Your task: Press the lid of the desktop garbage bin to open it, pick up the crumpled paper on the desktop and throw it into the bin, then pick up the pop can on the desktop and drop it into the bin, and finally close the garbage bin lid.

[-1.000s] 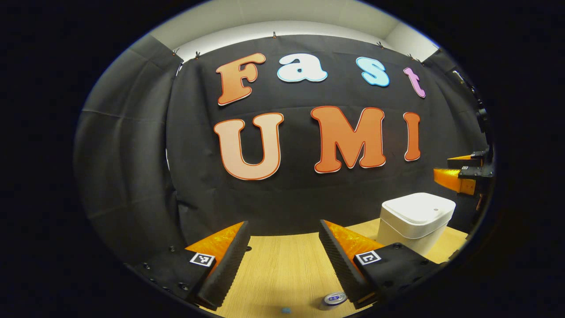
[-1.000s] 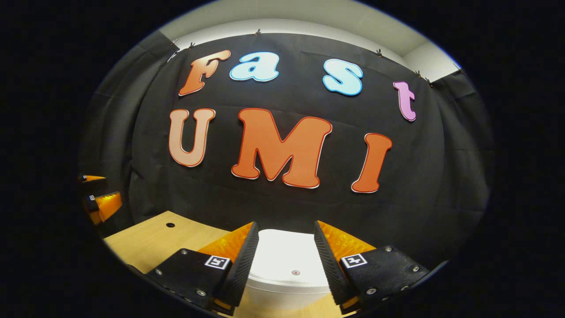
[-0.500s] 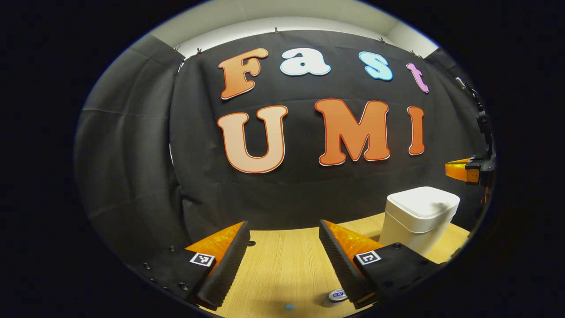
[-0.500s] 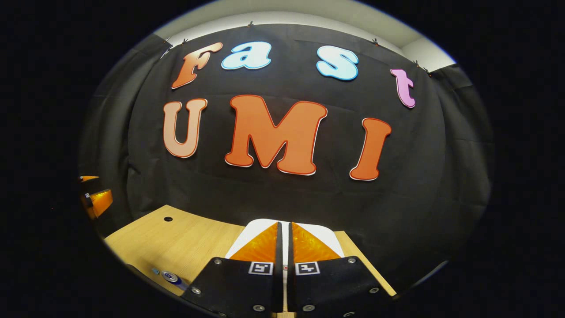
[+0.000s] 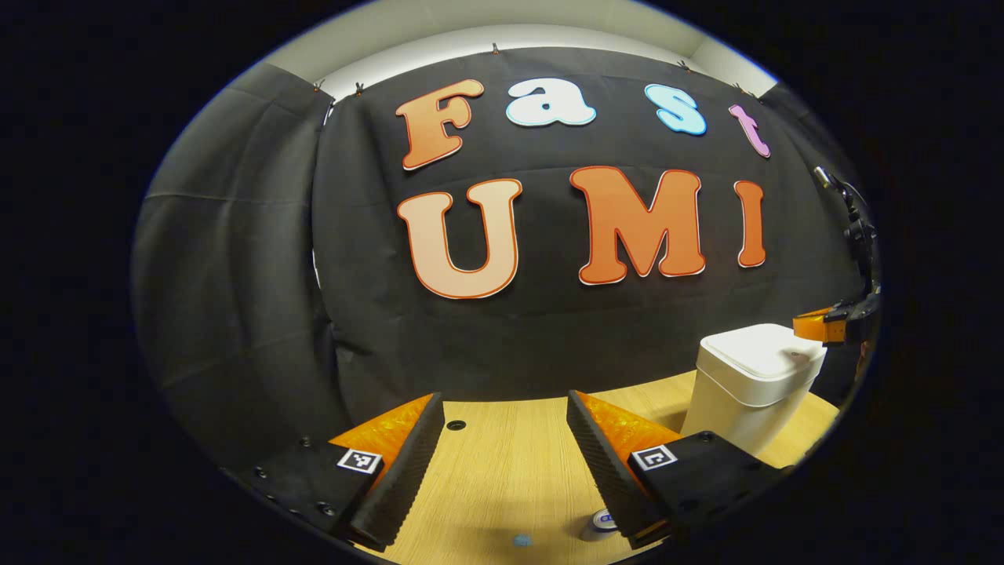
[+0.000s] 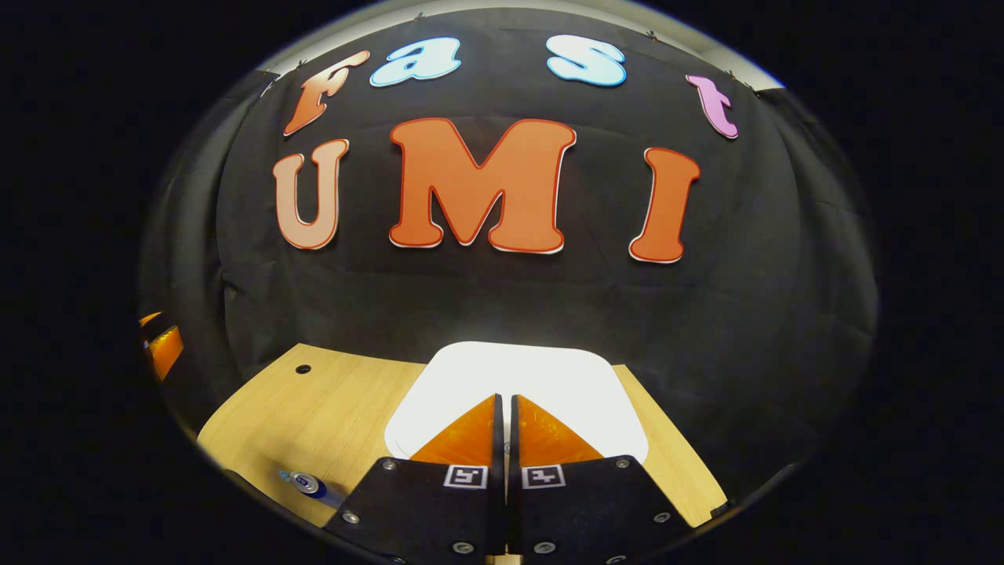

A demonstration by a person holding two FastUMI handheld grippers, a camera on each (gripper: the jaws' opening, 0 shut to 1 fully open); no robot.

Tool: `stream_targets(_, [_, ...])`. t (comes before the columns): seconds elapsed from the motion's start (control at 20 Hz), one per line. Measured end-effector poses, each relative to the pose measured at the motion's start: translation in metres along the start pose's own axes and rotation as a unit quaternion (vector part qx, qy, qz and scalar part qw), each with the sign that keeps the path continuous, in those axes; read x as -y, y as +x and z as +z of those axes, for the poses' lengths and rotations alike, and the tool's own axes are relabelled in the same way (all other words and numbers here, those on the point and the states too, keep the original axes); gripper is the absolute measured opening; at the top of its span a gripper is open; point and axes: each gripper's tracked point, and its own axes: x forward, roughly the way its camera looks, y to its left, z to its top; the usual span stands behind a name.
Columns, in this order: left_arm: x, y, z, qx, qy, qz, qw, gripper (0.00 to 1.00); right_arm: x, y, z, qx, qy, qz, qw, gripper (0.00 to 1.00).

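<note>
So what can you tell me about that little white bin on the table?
The bin is a small white box with rounded corners, plastic by the look of it, standing upright on the wooden table near the black cloth wall. Its flat lid is down and closed, with a seam below where it meets the body. The right gripper, fingers together, is over the lid's front part, tips at or just above it; contact cannot be confirmed.
</note>
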Motion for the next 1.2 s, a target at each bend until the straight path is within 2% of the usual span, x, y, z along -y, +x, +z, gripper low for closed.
stream_targets(0.25, [0.000,-0.003,-0.006,-0.007,-0.002,0.004,1.000,1.00,-0.006,0.006,-0.020,-0.035,-0.018,0.006,0.999,0.01])
stream_targets(0.5, [0.001,-0.005,-0.008,-0.011,0.001,0.006,1.000,1.00,-0.004,0.005,-0.021,-0.034,-0.003,0.000,0.999,0.02])
stream_targets(0.65, [0.003,-0.006,-0.010,-0.012,0.000,0.004,1.000,1.00,-0.006,0.005,-0.025,-0.036,-0.023,0.002,0.999,0.02])
stream_targets(0.75, [0.004,-0.007,-0.010,-0.012,0.000,0.001,1.000,1.00,-0.006,0.003,-0.024,-0.035,-0.014,0.002,0.999,0.02])
stream_targets(1.0, [-0.002,-0.010,-0.008,-0.005,0.003,0.000,1.000,1.00,-0.005,-0.003,-0.009,-0.008,-0.024,0.005,1.000,0.01])
stream_targets(1.2, [-0.009,-0.015,-0.012,-0.008,-0.004,0.003,1.000,1.00,-0.008,-0.016,0.027,0.053,-0.021,-0.007,0.998,0.01])
